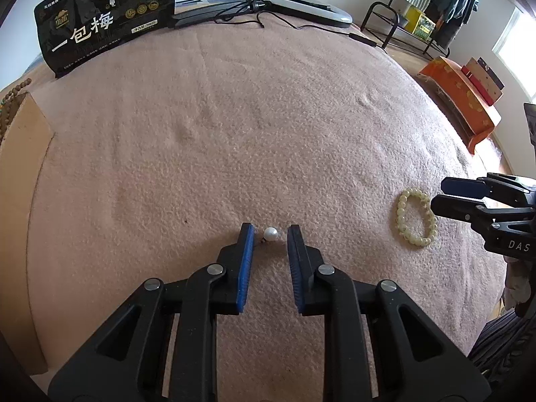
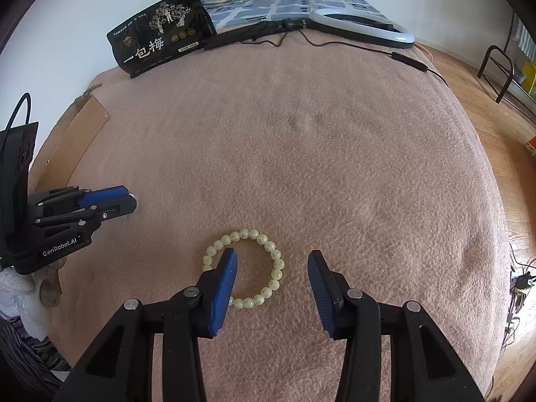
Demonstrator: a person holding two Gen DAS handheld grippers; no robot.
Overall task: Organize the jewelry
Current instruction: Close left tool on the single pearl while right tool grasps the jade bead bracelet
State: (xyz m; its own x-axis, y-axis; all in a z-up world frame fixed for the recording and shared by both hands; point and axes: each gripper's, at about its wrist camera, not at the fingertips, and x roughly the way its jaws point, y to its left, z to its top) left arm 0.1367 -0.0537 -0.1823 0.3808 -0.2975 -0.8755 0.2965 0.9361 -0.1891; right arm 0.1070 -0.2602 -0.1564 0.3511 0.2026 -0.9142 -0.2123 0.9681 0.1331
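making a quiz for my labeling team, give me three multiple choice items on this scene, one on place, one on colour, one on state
1. Where is the small white pearl bead?
A. between the left gripper fingers
B. inside the bracelet
C. on the black snack bag

2. What colour is the round beaded bracelet?
A. dark red
B. pale yellow-green
C. black

3. How do the right gripper jaws stand?
A. shut on the bracelet
B. shut on nothing
C. open, one finger over the bracelet's ring

Key: 1 A, the pearl lies on the pink blanket in the gap between the blue pads; 2 B, the beads look pale yellow-green in both views; 3 C, a wide gap shows between the fingers.
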